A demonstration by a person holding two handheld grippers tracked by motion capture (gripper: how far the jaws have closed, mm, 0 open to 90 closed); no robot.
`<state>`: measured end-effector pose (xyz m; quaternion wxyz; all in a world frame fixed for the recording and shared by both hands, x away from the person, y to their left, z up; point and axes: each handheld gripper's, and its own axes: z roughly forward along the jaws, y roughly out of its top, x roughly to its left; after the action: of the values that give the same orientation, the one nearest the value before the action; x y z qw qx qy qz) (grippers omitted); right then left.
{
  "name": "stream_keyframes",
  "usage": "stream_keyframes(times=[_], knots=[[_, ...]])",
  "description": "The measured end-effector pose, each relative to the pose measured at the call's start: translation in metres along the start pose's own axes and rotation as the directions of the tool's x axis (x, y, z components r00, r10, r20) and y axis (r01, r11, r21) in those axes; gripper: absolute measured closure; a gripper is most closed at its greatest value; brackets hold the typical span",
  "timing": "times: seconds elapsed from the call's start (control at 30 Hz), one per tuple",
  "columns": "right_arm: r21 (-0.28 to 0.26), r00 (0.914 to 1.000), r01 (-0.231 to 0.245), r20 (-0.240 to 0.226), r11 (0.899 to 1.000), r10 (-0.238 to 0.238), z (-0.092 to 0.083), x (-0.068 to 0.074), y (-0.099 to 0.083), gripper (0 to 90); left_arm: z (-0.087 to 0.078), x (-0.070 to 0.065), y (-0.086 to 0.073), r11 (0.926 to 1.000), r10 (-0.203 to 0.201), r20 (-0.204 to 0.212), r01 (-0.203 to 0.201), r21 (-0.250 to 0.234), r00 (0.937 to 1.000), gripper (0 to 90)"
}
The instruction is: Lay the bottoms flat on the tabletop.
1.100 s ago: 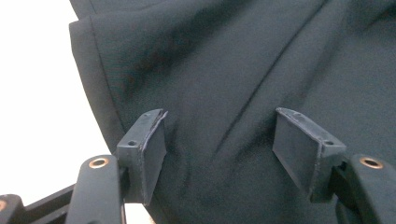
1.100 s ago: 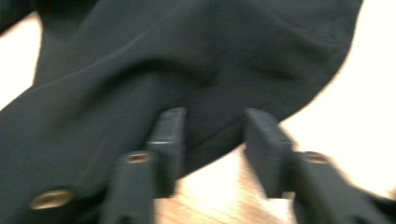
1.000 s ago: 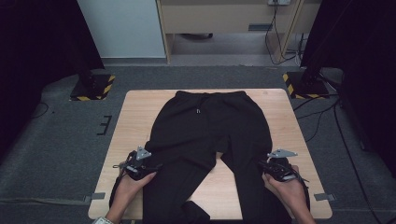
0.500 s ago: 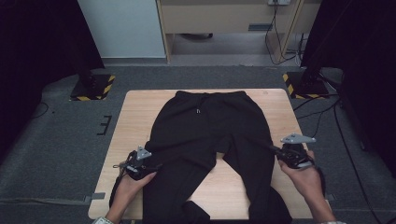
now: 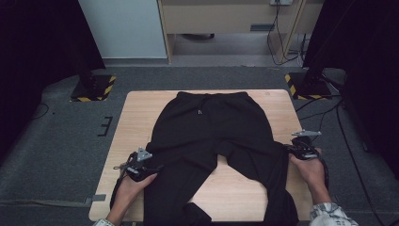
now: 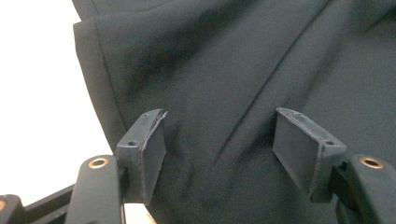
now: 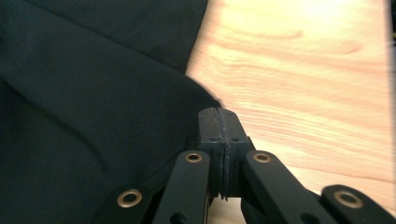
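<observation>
Black soft-fabric trousers (image 5: 214, 146) lie flat, front up, on the pale wooden counter (image 5: 141, 113). The waistband with its drawstring is at the far edge; both legs run toward the person and hang over the near edge.

Left gripper (image 5: 149, 168): at the outer edge of the trouser leg on the person's left, roughly knee level. In the left gripper view its jaws stand wide apart over the cloth, nothing between them, and the leg's side edge lies just beyond one jaw.

Right gripper (image 5: 292, 149): at the outer edge of the other leg. In the right gripper view the jaws are pressed together at the fabric's edge. A thin fold of trouser cloth appears pinched between them, though the seam line between the pads is too dark to be certain.

Handling judgement:
- The cloth looks light, limp and matte, so it will drape and sag from any single hold.
- It is not fragile and not notably slippery.
- A thin edge can slide out of a shallow bite.
- Creases across the thighs suggest it bunches easily when dragged.

Where to take hold, as a judgement:
- The outer side seams, where layers double up.
- Matched heights on both legs, so the garment lifts evenly.
- The waistband would give the firmest purchase.
</observation>
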<state>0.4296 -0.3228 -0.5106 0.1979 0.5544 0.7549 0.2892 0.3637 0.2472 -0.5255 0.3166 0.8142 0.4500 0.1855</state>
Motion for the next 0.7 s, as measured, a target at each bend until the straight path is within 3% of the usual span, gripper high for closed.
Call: stream_keyframes(times=[0.07, 0.17, 0.27, 0.3, 0.33, 0.5, 0.7], knots=[[0.002, 1.0000, -0.007, -0.003, 1.000, 0.007, 0.009, 0.002, -0.004, 89.7, -0.002, -0.001, 0.002, 1.0000, 0.005, -0.009, -0.005, -0.003, 0.9999, 32.0], [-0.020, 0.9999, -0.012, 0.002, 1.000, 0.012, 0.010, 0.003, -0.006, 88.0, -0.011, -0.007, 0.010, 0.9986, -0.004, -0.012, 0.004, -0.052, 0.9999, 31.1], [-0.057, 1.0000, -0.002, 0.005, 0.998, 0.002, 0.000, 0.002, -0.008, 76.0, -0.019, -0.016, 0.022, 0.9970, -0.001, -0.016, 0.000, -0.078, 0.9999, 31.2], [-0.057, 1.0000, -0.002, 0.005, 0.998, 0.002, 0.000, 0.002, -0.008, 76.0, -0.019, -0.016, 0.022, 0.9970, -0.001, -0.016, 0.000, -0.078, 0.9999, 31.2], [-0.078, 0.9996, -0.022, -0.018, 0.997, 0.021, -0.011, 0.003, -0.012, 65.5, -0.017, -0.025, 0.032, 0.9963, 0.013, -0.005, -0.014, -0.084, 0.9999, 31.2], [-0.114, 0.9992, -0.021, -0.037, 0.993, 0.017, -0.034, 0.007, -0.023, 50.7, -0.009, -0.053, 0.053, 0.9940, 0.072, 0.025, -0.070, -0.084, 0.9971, 31.2], [-0.127, 0.9986, -0.022, -0.050, 0.992, 0.015, -0.051, 0.021, -0.033, 48.0, 0.010, -0.092, 0.082, 0.9880, 0.125, 0.078, -0.117, -0.101, 0.9891, 30.5]])
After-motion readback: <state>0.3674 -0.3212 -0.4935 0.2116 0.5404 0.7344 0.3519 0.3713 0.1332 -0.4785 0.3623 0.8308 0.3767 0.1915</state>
